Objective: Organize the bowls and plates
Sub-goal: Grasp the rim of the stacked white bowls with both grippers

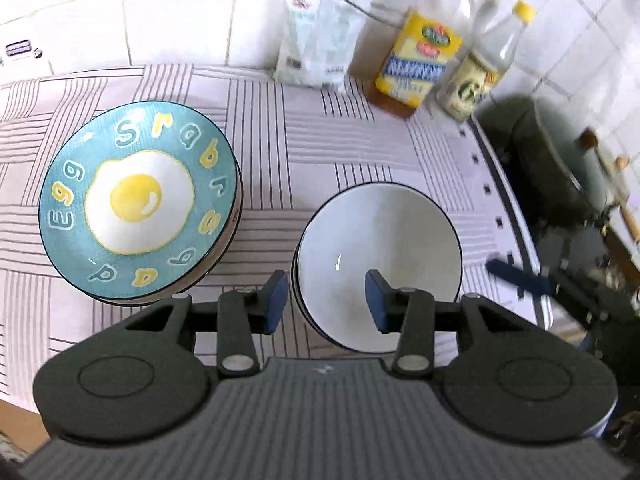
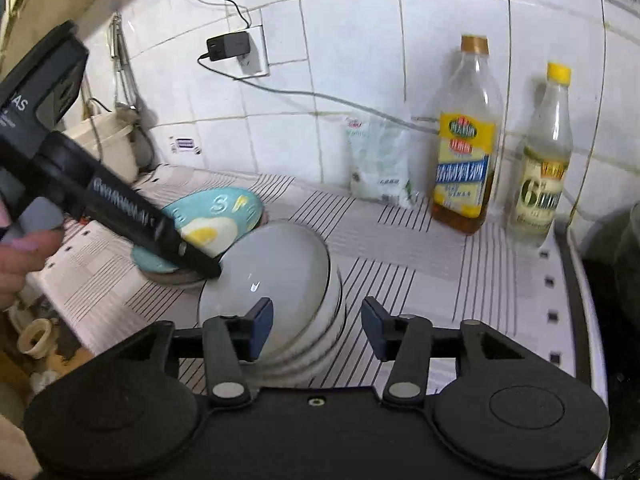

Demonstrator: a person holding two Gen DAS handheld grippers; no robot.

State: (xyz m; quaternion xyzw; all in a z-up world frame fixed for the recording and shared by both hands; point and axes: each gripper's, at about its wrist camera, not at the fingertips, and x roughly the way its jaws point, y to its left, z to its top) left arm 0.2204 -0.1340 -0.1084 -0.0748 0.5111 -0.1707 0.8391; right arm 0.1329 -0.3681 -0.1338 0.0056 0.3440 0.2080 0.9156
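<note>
White bowl (image 1: 378, 264) rim between left gripper (image 1: 327, 302) jaws, both grippers' jaws apart, unclamped

Bright, even daylight washes both views, and the white wall tiles (image 2: 360, 80) are nearly blown out. A small glint sits inside the bowl (image 1: 380, 248). Fisheye bending curves the tile lines and the desk (image 1: 304, 140) edges. Motion blur smears the bottles (image 1: 424, 56) and the right border of the left view.
</note>
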